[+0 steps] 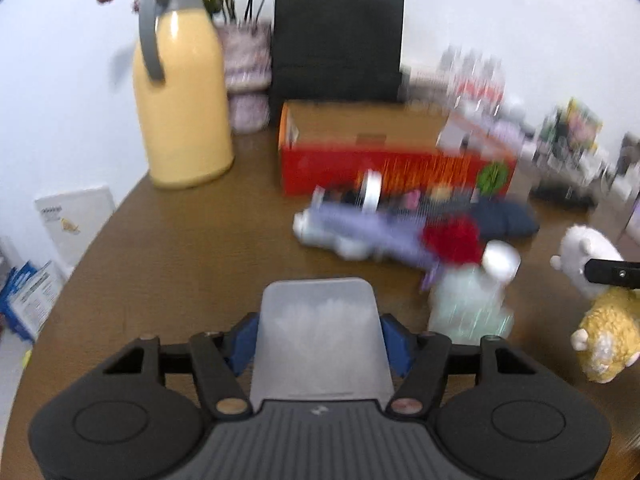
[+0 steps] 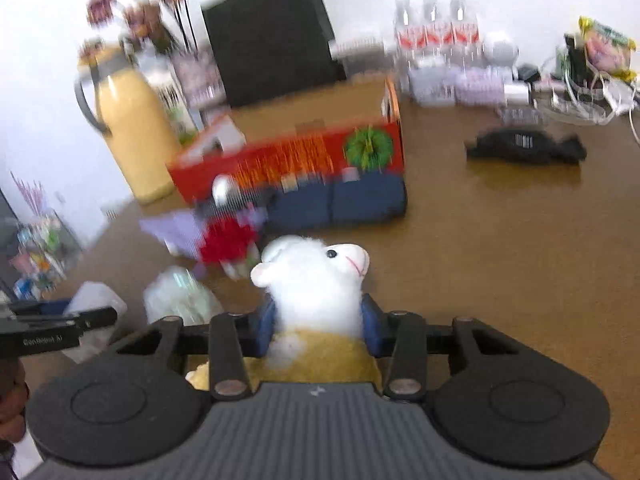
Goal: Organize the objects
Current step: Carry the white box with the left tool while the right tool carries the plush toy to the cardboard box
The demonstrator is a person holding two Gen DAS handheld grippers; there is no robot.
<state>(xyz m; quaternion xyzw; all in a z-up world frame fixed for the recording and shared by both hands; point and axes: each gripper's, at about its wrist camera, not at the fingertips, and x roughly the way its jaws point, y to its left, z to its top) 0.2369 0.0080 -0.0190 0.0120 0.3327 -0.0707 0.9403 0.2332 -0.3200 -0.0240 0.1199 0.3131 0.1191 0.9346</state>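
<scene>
Both grippers are clenched: right gripper [image 2: 318, 326] grasps an upright plush sheep [image 2: 316, 280], left gripper [image 1: 319, 336] a translucent lidded container [image 1: 320, 332]; the open red cardboard box [image 2: 304, 160] lies ahead.

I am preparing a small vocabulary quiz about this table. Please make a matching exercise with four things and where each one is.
Things:
1. translucent plastic container
2. white and yellow plush sheep
3. yellow thermos jug
4. black paper bag

Places:
a. behind the red cardboard box
b. in the right tongs
c. far left, near the wall
d. in the left tongs

Pairs: 1-d, 2-b, 3-c, 4-a
</scene>
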